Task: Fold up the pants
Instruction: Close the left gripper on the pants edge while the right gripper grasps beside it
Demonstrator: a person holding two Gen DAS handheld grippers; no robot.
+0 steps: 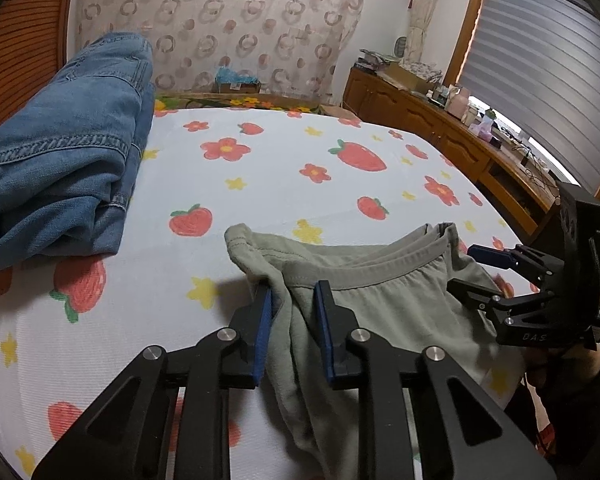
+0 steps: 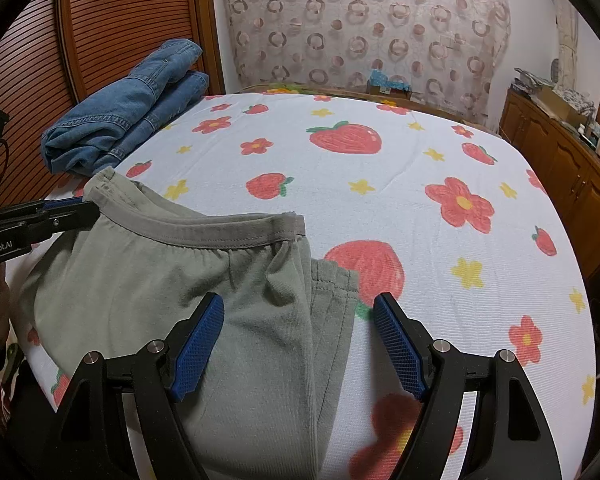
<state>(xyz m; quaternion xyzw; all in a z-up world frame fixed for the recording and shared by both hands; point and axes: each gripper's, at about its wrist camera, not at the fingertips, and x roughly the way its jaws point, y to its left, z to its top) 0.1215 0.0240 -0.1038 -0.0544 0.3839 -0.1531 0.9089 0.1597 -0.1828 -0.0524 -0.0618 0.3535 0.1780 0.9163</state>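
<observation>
Two grippers are shown at the near edge of a bed [image 2: 420,208], working on a pair of green pants [image 2: 148,292]. Nearest in the right-wrist view, the right gripper [image 2: 300,344] is held above the pants with its jaws spread wide and nothing between them; one blue pad is over the cloth, the other over the bare sheet beside the leg hems. In the left-wrist view, the left gripper [image 1: 292,332] is seen partly closed on a bunched fold of the pants [image 1: 380,312] near the waistband's left end; whether the cloth is firmly pinched cannot be told, since a gap remains between the pads. The waistband [image 2: 220,228] is drawn into a curve across the sheet, with the legs apparently already laid one over the other. The step in hand is judged to be the lengthwise fold or its tidying, with the crosswise fold not yet made. For the next move, a grip by the right gripper on the waistband's right end or on the hems is called for, so that both ends can be carried together evenly. Farther off, folded jeans [image 1: 60,148] are set at the bed's left edge, well apart from the pants. Beyond, a curtain [image 2: 360,20] and a sideboard [image 1: 440,120] are visible.
</observation>
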